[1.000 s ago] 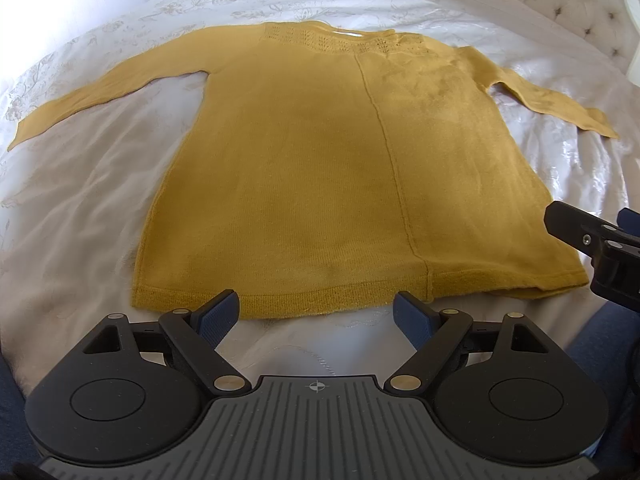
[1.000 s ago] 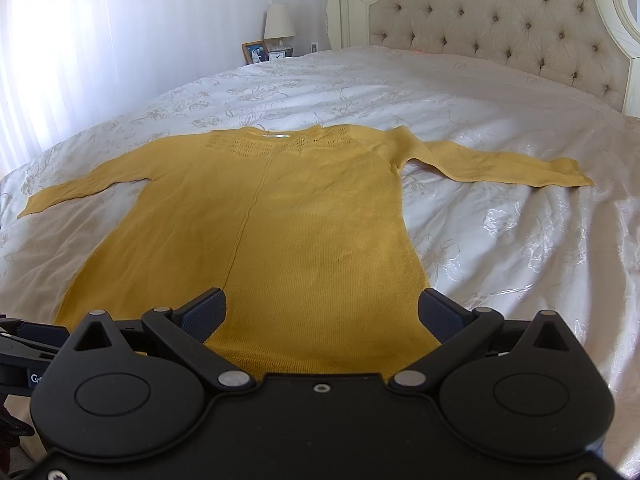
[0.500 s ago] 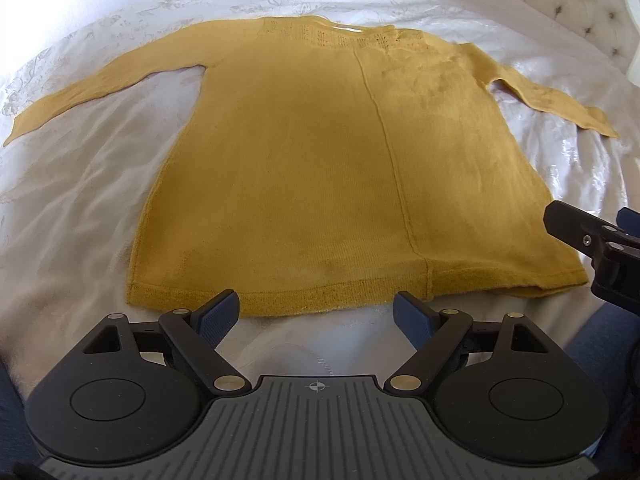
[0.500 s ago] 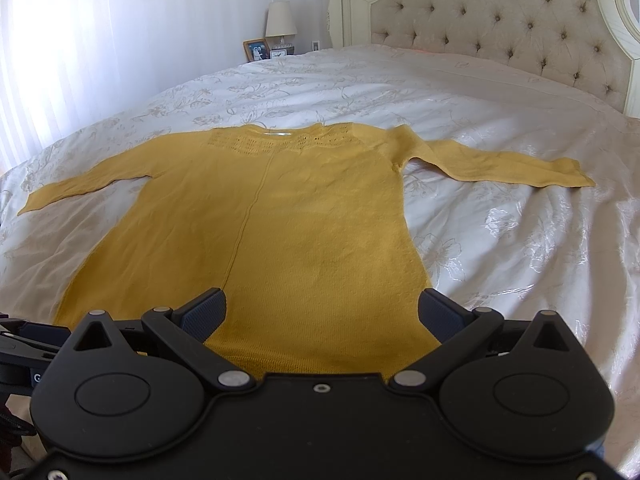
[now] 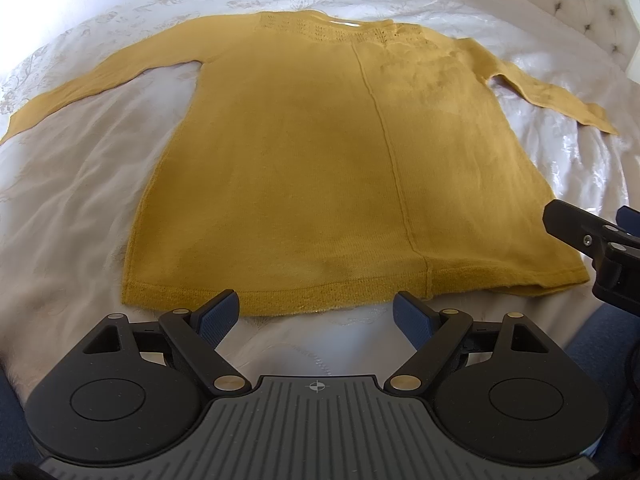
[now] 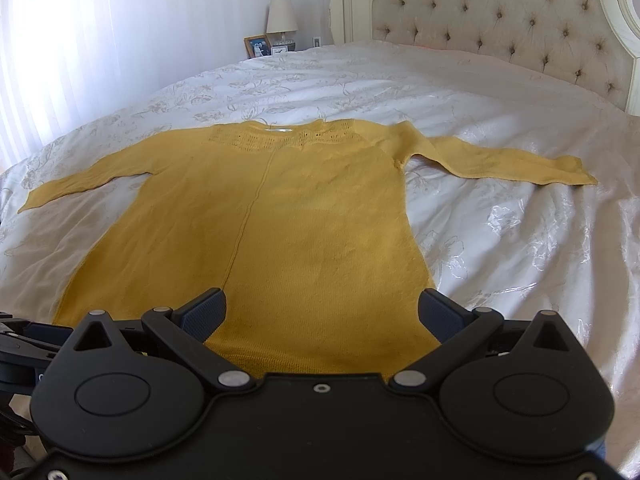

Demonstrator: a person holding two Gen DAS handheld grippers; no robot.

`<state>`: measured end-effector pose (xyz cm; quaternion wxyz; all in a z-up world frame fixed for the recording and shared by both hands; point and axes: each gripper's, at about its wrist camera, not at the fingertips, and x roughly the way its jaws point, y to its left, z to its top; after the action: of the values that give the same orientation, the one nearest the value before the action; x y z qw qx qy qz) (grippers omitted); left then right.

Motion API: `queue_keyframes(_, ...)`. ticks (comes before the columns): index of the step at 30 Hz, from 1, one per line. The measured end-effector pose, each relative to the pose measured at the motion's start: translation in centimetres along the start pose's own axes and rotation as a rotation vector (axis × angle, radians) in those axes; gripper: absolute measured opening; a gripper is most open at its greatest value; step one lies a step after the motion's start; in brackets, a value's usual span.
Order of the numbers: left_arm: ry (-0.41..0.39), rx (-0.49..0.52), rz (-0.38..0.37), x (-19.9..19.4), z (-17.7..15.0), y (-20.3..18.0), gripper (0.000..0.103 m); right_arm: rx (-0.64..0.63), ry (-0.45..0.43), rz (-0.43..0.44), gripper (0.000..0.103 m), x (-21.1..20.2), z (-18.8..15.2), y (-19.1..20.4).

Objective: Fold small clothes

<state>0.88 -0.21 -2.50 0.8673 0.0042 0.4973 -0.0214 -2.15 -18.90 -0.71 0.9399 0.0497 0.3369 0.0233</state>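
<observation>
While both grippers hover at the foot of the bed, we see a mustard sweater spread flat, unfolded.

Through the left wrist view we look down on the sweater [image 5: 340, 168], lying front up on the white bedspread [image 5: 80, 208] with both sleeves stretched outward and its ribbed hem nearest us. Our left gripper [image 5: 317, 312] is released, jaws spread wide with nothing between them, just short of the hem. Part of our right gripper [image 5: 592, 240] pokes in at the right edge, beside the hem's corner. From the right wrist view, the right gripper [image 6: 322, 310] also stands released, its blue pads [image 6: 202, 314] apart above the sweater's [image 6: 280, 220] lower right portion; we cannot tell whether they touch it. Beyond it we see the tufted headboard [image 6: 500, 20], a lamp [image 6: 282, 16] and a picture frame [image 6: 257, 46].
</observation>
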Motion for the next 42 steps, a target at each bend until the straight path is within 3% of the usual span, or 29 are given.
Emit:
queue_keyframes(7,0.031,0.009,0.005,0.6,0.2,-0.2,0.084,0.001,0.01,0.005,0.102,0.0,0.1,-0.3)
queue_keyframes(14,-0.03,0.064,0.031,1.0,1.4,0.0,0.084,0.005,0.009,0.004,0.102,0.0,0.8,-0.5)
queue_keyframes(18,-0.064,0.075,0.002,1.3,3.0,0.7,0.084,-0.005,-0.029,0.021,0.102,-0.4,1.5,-0.7)
queue_keyframes(24,-0.124,-0.007,-0.093,2.2,6.9,2.2,0.084,-0.027,-0.034,0.029,0.101,0.7,4.3,-2.3)
queue_keyframes(27,-0.161,-0.031,-0.11,2.8,9.1,2.3,0.084,0.027,-0.017,0.044,0.099,2.1,6.2,-4.5)
queue_keyframes(30,-0.188,-0.046,-0.09,3.7,11.4,2.0,0.084,0.075,-0.001,0.046,0.089,3.6,8.2,-7.2)
queue_keyframes(36,-0.216,-0.017,-0.046,6.8,14.7,0.5,0.084,0.16,0.007,-0.055,0.085,7.2,11.1,-14.1)
queue_keyframes(42,-0.212,0.023,-0.016,10.6,15.8,-0.9,0.084,0.298,0.035,-0.184,0.065,11.8,11.9,-23.3)
